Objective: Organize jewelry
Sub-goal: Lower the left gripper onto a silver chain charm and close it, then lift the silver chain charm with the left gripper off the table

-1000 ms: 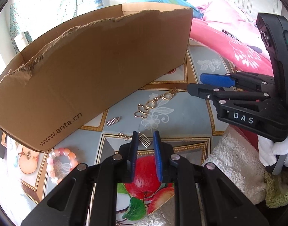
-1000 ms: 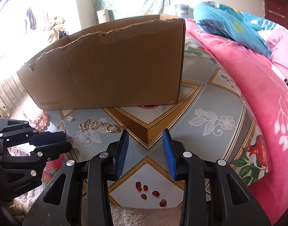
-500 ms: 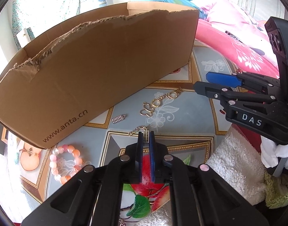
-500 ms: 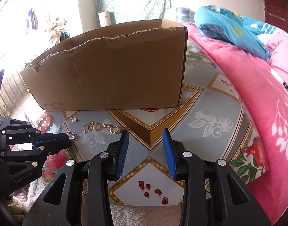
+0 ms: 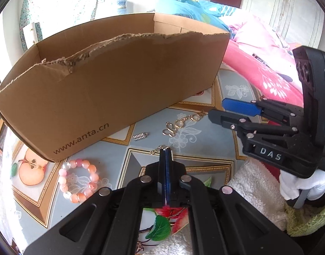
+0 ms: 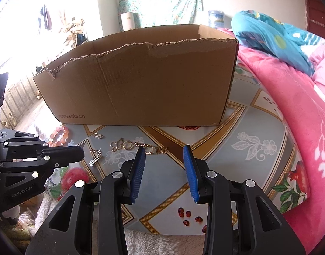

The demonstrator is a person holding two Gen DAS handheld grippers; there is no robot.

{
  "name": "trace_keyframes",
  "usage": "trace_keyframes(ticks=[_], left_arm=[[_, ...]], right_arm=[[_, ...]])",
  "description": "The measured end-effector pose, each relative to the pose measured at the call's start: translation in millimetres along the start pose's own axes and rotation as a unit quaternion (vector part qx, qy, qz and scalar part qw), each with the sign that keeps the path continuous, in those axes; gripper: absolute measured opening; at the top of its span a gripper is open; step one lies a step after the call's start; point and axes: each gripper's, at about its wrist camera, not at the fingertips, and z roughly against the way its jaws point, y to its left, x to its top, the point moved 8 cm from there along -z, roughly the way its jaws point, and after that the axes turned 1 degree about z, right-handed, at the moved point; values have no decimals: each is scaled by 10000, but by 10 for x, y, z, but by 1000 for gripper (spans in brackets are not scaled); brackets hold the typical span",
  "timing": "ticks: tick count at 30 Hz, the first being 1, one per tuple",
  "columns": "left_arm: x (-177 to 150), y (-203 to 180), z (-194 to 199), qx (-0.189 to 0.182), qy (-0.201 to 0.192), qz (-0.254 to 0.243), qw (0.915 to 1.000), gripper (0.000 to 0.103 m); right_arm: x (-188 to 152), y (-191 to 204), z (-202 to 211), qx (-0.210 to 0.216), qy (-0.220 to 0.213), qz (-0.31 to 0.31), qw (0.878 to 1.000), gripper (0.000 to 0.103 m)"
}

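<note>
1. Left wrist view: the left gripper (image 5: 165,148) sits at centre, its jaws pressed flat together after just closing; a thin chain (image 5: 156,151) comes out at 9 o'clock of the tips and a bit of silver shows at 3 o'clock, so the chain looks pinched between them
2. Same view: the box (image 5: 120,85) fills the upper half, open-topped with a torn front edge; a bead bracelet (image 5: 78,180) lies on the cloth (image 5: 204,144) at 8 o'clock, just below the box corner; a small silver clasp (image 5: 140,136) lies at 11 o'clock of the tips, near the box; gold links (image 5: 181,123) lie at 1 o'clock
3. Same view: the right gripper (image 5: 216,108) reaches in from 3 o'clock, jaws apart with nothing between them, tips just beside the gold links; a white-gloved hand (image 5: 300,182) holds it at 4 o'clock
4. Right wrist view: the right gripper (image 6: 164,148) is at centre, blue pads parted and empty; the gold links (image 6: 137,146) lie just beyond its left pad
5. Same view: the left gripper (image 6: 82,154) enters from 9 o'clock, closed; the chain (image 6: 96,151) and its silver charm (image 6: 94,160) are right at its tip; the clasp (image 6: 98,136) and bead bracelet (image 6: 59,136) lie at 10 o'clock in front of the box (image 6: 141,85); a pink blanket (image 6: 289,106) is at 3 o'clock
</note>
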Motion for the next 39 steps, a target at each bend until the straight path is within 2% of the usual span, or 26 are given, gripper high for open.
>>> trace_keyframes(ticks=[2, 4, 7, 12, 15, 20, 27, 31, 36, 39], left_arm=[[19, 3, -24, -39, 29, 76, 10000, 4], [36, -25, -72, -3, 58, 4, 10000, 18], [33, -61, -122, 65, 129, -171, 9998, 22], [31, -102, -203, 281, 154, -392, 9987, 21], [34, -64, -209, 380, 175, -398, 9983, 6], [22, -39, -180, 346, 145, -368, 9986, 3], [24, 145, -16, 229, -8, 46, 9997, 1], [36, 214, 107, 221, -160, 143, 9995, 1], [21, 288, 263, 112, -338, 340, 9988, 1], [31, 299, 382, -19, -480, 410, 9980, 1]], right_arm=[[-9, -7, -6, 3, 24, 5, 10000, 35], [-8, 0, -7, 4, 36, 5, 10000, 35], [-11, 5, -2, -2, 37, 11, 10000, 35], [30, -29, -22, -7, 27, -19, 10000, 35], [33, -32, -22, 3, 18, -34, 10000, 35], [1, -39, 24, 18, -20, -59, 10000, 35], [-13, -15, 54, 91, -57, -34, 9999, 35], [1, 141, 44, 338, -54, 69, 9994, 35], [1, 504, -99, 930, 175, 234, 9952, 35], [36, 723, -152, 998, 144, 534, 9935, 35]])
